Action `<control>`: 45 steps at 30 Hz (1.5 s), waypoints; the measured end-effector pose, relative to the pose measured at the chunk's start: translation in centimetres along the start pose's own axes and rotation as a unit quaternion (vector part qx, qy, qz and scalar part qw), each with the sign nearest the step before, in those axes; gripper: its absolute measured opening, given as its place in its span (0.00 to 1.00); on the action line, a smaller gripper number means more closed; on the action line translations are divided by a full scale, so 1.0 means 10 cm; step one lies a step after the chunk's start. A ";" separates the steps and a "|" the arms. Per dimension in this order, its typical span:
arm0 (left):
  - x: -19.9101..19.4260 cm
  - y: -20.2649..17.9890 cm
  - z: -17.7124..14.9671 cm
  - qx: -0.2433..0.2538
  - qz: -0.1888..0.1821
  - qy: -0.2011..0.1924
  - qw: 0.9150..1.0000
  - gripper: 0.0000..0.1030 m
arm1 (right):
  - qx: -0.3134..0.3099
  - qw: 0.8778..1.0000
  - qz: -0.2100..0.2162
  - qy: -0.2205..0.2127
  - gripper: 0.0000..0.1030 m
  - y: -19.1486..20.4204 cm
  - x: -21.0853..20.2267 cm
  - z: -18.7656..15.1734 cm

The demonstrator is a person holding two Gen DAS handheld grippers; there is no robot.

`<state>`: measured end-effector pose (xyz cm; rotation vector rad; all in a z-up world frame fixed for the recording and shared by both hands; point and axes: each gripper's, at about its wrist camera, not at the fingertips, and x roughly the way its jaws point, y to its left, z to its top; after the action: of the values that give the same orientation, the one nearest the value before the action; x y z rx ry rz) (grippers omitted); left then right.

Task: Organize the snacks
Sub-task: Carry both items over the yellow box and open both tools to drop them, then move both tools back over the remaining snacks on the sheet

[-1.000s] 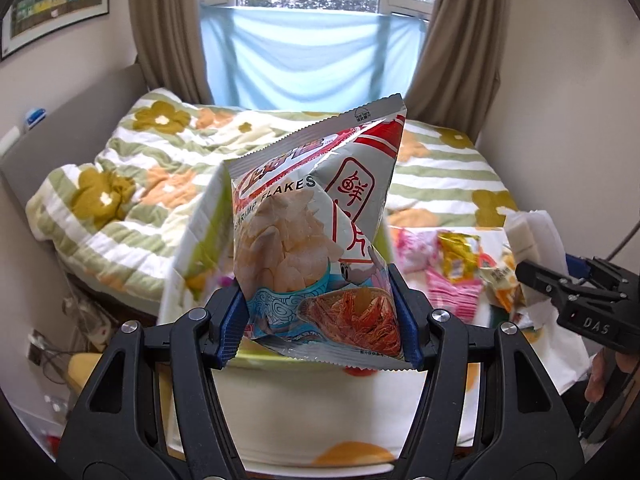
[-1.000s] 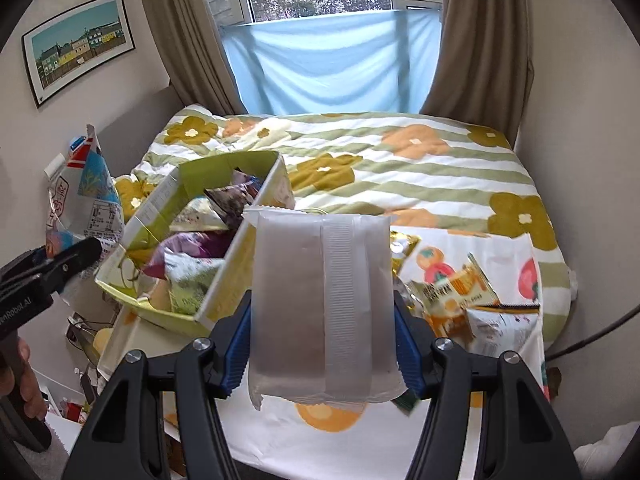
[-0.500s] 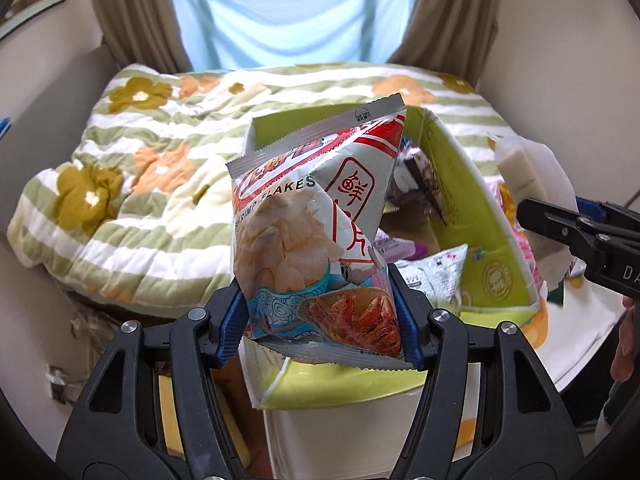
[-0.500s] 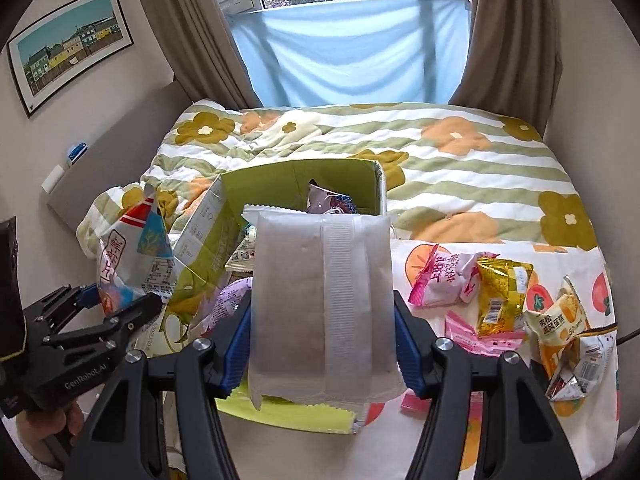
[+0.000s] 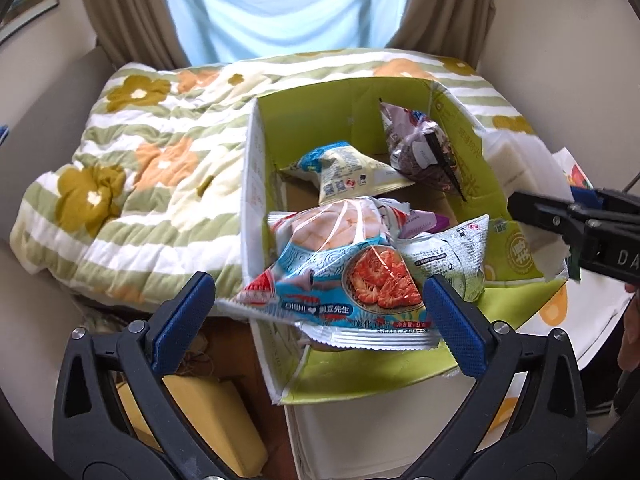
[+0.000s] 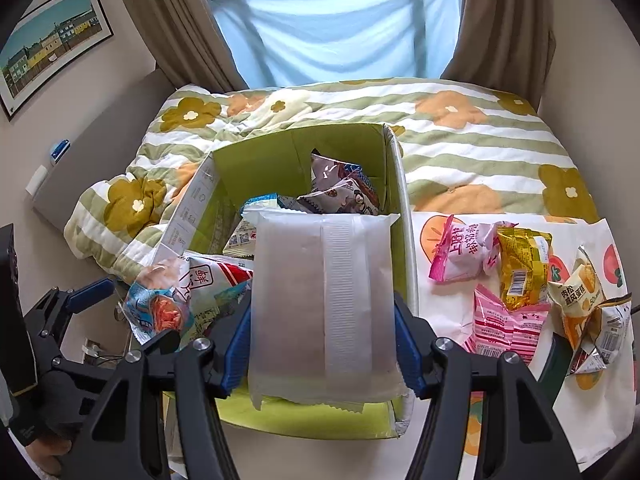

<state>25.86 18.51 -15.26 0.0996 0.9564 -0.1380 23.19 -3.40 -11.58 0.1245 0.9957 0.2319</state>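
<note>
- So the left gripper [image 5: 320,320] is just opening its jaws wide, and the shrimp flakes bag [image 5: 340,276] that was clamped upright between the pads half a second ago is now lying loose on the near corner of the green cardboard box [image 5: 360,104]. The pads aren't touching it anymore.
- The bag didn't drop all the way in, though. Its sealed bottom edge hangs over the near wall, with the rest resting on the packets already inside, like the silver packet [image 5: 448,252] just beside it.
- From the right wrist view I see the same thing: the shrimp bag [image 6: 184,292] is perched at the box's near-left corner, half in, half out.
- The right gripper [image 6: 324,344] hasn't changed its grip at all. It's clamped on a pale, frosted white packet [image 6: 320,292], holding it upright over the near side of the box [image 6: 256,152], which it has swung across to in the last second.
- What that means for the job: one more snack is mostly in the box, and I reckon the white packet goes in next.
- My worry is the shrimp bag sliding back out over the rim, so it may need a nudge.
- Still plenty left on the fruit-print cloth [image 6: 448,312] to the right: a pink packet [image 6: 464,252], a gold one [image 6: 520,268] and a few more.
</note>
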 end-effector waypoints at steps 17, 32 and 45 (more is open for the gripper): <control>-0.29 -0.06 -0.05 -0.005 -0.026 -0.044 0.999 1.00 | -0.012 1.000 0.027 0.004 0.57 0.01 0.04 -0.02; -0.35 0.26 -0.28 -0.035 -0.049 -0.030 0.998 1.00 | 0.023 0.999 0.019 -0.041 0.98 -0.05 -0.12 -0.20; -0.47 -0.12 -0.09 0.020 -0.107 -0.061 0.992 1.00 | 0.063 0.996 -0.031 -0.064 0.98 -0.27 -0.56 -0.49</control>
<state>22.27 17.77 -12.00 0.0249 0.8409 -0.3581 16.52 -7.42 -10.22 0.2198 0.8855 0.1032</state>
